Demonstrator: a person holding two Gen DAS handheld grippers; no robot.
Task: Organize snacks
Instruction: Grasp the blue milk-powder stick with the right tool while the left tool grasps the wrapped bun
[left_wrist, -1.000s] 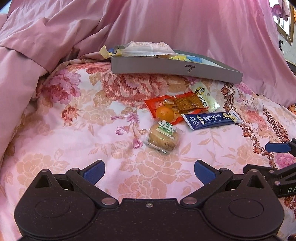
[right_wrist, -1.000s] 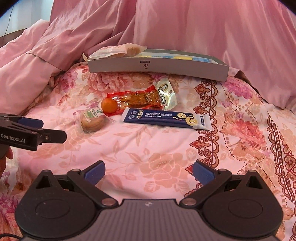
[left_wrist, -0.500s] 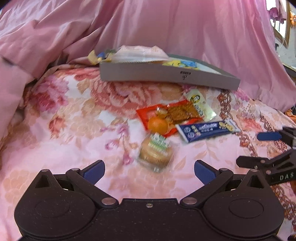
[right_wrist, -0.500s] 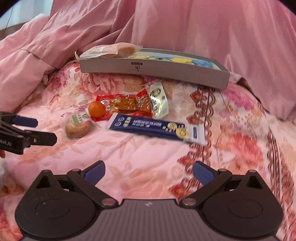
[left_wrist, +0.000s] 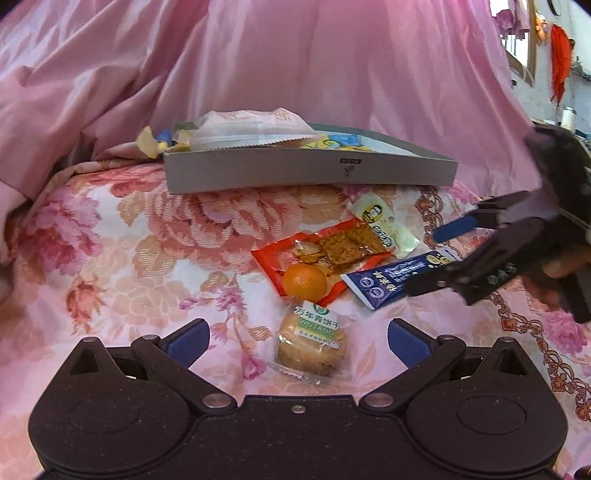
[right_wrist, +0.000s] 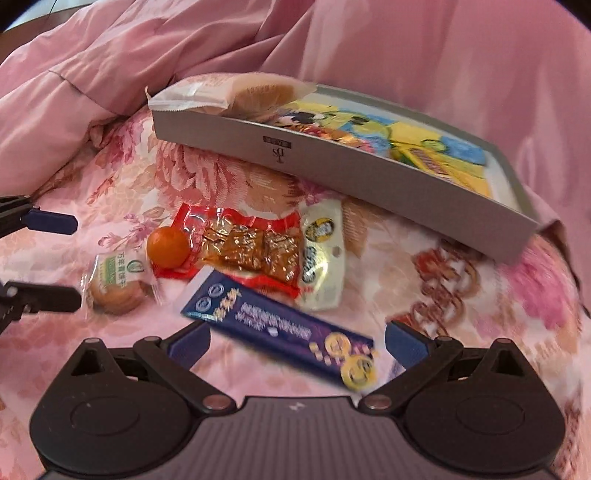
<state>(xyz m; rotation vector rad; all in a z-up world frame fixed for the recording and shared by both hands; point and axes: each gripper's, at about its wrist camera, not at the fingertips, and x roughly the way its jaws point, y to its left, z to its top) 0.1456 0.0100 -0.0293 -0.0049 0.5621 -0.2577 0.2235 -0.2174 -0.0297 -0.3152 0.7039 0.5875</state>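
Loose snacks lie on a floral bedspread. A wrapped round biscuit (left_wrist: 311, 341) sits between the open fingers of my left gripper (left_wrist: 297, 341). Behind it are a small orange (left_wrist: 304, 282), a red packet (left_wrist: 325, 254), a pale yellow packet (left_wrist: 384, 227) and a dark blue packet (left_wrist: 391, 278). My right gripper (right_wrist: 295, 341) is open, its fingers on either side of the blue packet (right_wrist: 280, 325), and it also shows in the left wrist view (left_wrist: 432, 258). A grey box (left_wrist: 310, 171) behind holds several snacks.
Pink quilt folds (left_wrist: 92, 74) rise behind and left of the box. A candy wrapper (left_wrist: 151, 142) hangs over the box's left corner. The bedspread (left_wrist: 129, 258) extends left of the snacks. The left gripper's fingers (right_wrist: 51, 221) show at the right wrist view's left edge.
Both grippers have moved forward toward the snacks. The biscuit now lies between the left fingers, and the blue packet between the right fingers. Both stay open.
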